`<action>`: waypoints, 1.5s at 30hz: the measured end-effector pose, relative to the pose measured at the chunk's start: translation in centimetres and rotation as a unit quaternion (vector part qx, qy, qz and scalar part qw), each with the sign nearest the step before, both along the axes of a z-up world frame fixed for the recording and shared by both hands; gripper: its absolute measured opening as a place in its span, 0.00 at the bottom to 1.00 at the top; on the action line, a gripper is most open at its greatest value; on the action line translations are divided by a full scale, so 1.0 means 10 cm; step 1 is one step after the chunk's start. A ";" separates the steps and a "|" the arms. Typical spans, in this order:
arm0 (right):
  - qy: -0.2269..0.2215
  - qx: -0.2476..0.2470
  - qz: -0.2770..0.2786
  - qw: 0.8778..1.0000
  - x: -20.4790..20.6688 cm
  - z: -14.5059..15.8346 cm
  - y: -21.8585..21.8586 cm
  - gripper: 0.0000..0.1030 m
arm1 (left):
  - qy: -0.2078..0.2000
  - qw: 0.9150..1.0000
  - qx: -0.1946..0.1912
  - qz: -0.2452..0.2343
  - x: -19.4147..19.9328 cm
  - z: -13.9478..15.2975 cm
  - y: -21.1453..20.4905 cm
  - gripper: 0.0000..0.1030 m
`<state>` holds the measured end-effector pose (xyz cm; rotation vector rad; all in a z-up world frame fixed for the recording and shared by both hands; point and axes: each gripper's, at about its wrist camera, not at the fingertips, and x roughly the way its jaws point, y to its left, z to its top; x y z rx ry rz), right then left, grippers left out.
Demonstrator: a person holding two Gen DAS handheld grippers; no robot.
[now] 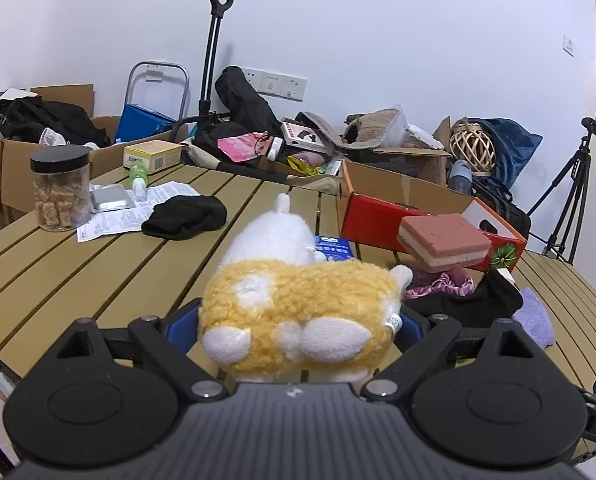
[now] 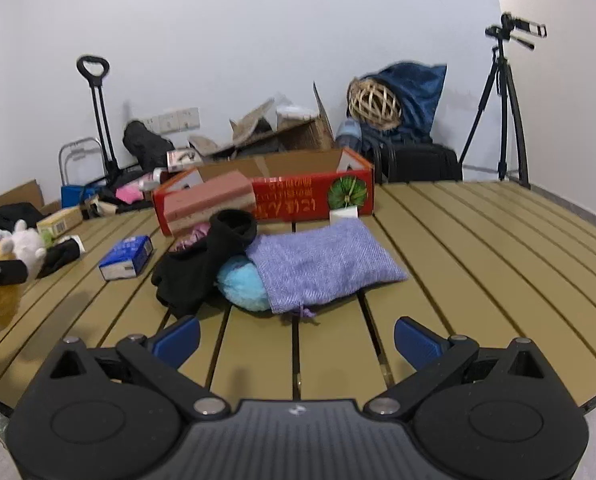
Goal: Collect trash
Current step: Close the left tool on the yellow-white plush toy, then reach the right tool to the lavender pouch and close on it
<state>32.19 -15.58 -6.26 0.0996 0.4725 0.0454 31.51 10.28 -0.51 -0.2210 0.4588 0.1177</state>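
My left gripper [image 1: 298, 326] is shut on a yellow and white plush toy [image 1: 298, 304], held just above the slatted table [image 1: 77, 264]; the toy hides most of the blue pads. It also shows at the left edge of the right wrist view [image 2: 13, 252]. My right gripper [image 2: 295, 338] is open and empty, low over the table in front of a purple cloth pouch [image 2: 322, 264], a light blue fuzzy ball [image 2: 241, 284] and black cloth [image 2: 201, 264]. A small blue box [image 2: 126, 258] lies left of them. An open red carton [image 2: 298, 196] stands behind, a pink sponge block [image 2: 209, 200] against it.
In the left wrist view a jar of brown chunks [image 1: 61, 188], a foil blister pack [image 1: 110, 198], a printed leaflet [image 1: 137, 212], a green bottle [image 1: 139, 174] and a black cloth [image 1: 185, 216] lie at the far left. Cardboard boxes, bags and a tripod [image 2: 502, 112] stand beyond the table.
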 end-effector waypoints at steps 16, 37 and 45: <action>0.023 0.006 -0.005 1.000 0.38 0.05 -0.06 1.00 | 0.009 0.999 -0.004 0.037 0.07 -0.02 0.16 0.90; 0.065 0.107 -0.039 0.991 1.20 -0.06 -0.26 0.77 | 0.014 0.998 -0.015 0.062 0.11 -0.03 0.32 0.90; 0.071 0.144 -0.041 0.986 1.23 -0.09 -0.31 0.55 | 0.009 0.998 -0.026 0.058 0.08 0.00 0.34 0.90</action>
